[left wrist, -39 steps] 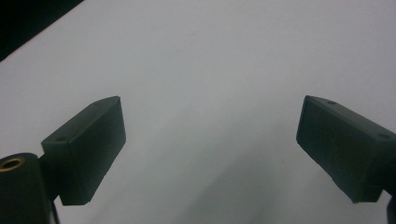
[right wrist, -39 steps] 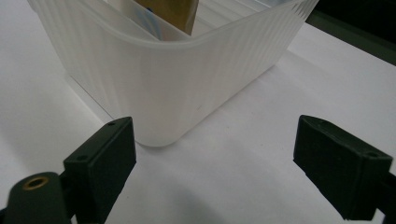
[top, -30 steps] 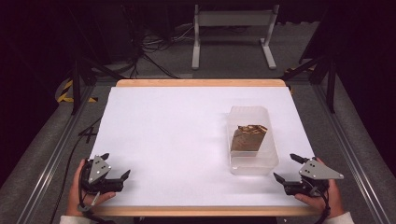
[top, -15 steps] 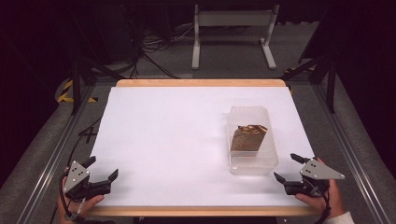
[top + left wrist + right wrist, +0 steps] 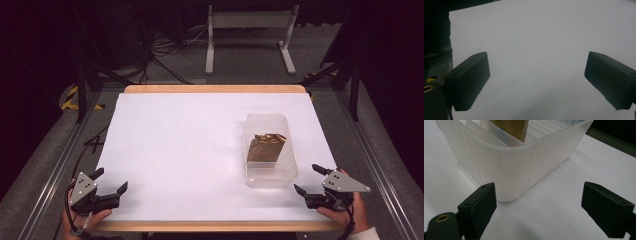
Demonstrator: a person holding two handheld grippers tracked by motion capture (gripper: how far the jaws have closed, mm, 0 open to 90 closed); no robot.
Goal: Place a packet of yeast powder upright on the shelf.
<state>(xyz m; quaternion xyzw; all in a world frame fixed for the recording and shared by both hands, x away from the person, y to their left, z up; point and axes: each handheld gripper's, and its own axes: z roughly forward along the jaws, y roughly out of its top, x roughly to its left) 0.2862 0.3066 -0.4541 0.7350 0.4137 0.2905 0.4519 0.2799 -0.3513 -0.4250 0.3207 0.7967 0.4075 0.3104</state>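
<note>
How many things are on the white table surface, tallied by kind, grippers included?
Clear plastic bin: 1
Brown-gold packet standing inside the bin: 1
Hand-held grippers: 2, the left gripper and the right gripper, both with jaws apart
Total: 4

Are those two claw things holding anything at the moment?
No. Both the left gripper and right gripper are open and empty; the clear bin sits untouched.
</note>
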